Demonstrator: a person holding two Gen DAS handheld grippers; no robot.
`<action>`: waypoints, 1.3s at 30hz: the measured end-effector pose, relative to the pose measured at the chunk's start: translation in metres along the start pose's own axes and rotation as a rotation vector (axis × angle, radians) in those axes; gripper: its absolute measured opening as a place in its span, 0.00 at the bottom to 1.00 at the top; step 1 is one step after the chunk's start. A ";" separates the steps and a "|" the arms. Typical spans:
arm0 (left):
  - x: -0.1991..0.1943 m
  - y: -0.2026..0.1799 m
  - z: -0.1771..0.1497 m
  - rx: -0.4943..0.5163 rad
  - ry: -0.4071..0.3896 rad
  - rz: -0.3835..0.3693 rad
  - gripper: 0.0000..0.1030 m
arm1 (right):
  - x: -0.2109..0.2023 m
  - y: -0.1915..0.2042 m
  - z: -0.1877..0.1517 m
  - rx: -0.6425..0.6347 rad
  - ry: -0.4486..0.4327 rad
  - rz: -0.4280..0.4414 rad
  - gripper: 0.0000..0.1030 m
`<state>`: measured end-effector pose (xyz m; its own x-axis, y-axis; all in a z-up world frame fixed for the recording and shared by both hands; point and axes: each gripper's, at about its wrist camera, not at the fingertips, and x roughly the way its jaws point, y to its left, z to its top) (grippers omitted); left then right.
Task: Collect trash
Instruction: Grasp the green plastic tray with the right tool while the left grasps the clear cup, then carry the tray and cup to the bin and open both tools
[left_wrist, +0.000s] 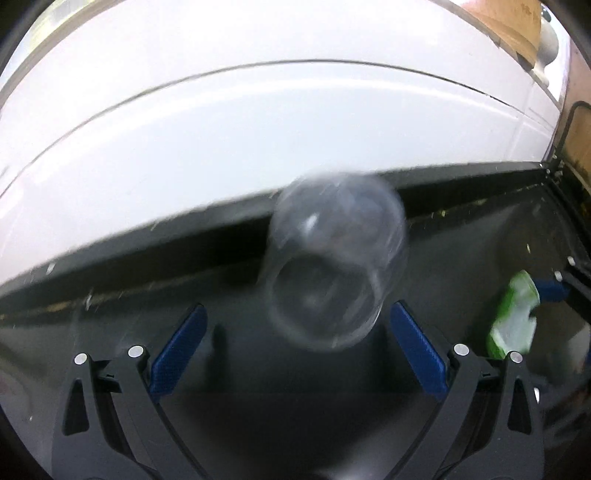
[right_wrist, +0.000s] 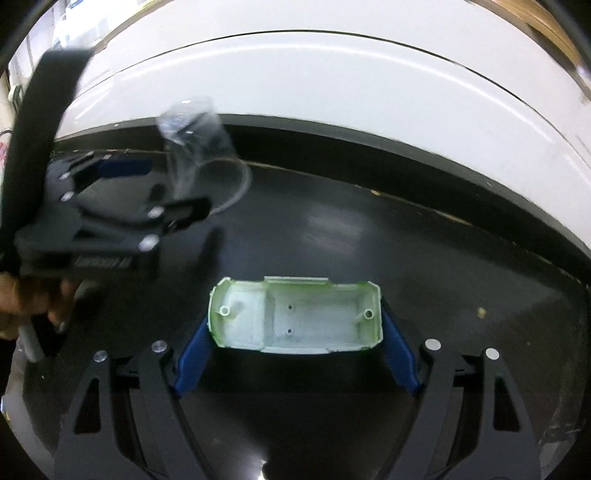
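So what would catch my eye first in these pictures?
Probably the clear plastic cup, blurred, just ahead of the left gripper, whose blue fingers stand apart without touching it. Next, the green-edged white plastic shell, hollow side up, held between the right gripper fingers above the black tabletop.

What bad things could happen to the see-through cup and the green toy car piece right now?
1. The clear plastic cup looks blurry and loose beyond the open left tongs, so it may tumble or roll away across the black surface.
2. The green toy car shell sits between the right tongs, touching both pads. Thin hollow plastic might crack or pop out if squeezed hard.
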<state>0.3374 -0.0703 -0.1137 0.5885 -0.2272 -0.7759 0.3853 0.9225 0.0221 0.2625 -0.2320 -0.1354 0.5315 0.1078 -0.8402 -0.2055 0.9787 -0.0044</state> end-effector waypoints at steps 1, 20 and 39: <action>0.003 -0.004 0.005 0.001 -0.007 0.001 0.94 | -0.001 -0.002 -0.002 -0.001 -0.003 0.005 0.76; -0.087 -0.024 -0.045 0.051 -0.014 0.069 0.53 | -0.051 0.038 -0.029 0.004 -0.041 0.015 0.76; -0.222 -0.047 -0.213 -0.039 0.026 0.147 0.53 | -0.162 0.100 -0.155 -0.049 -0.084 0.029 0.76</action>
<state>0.0368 0.0029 -0.0773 0.6182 -0.0808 -0.7819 0.2677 0.9569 0.1128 0.0284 -0.1791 -0.0841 0.5914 0.1527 -0.7918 -0.2607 0.9654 -0.0085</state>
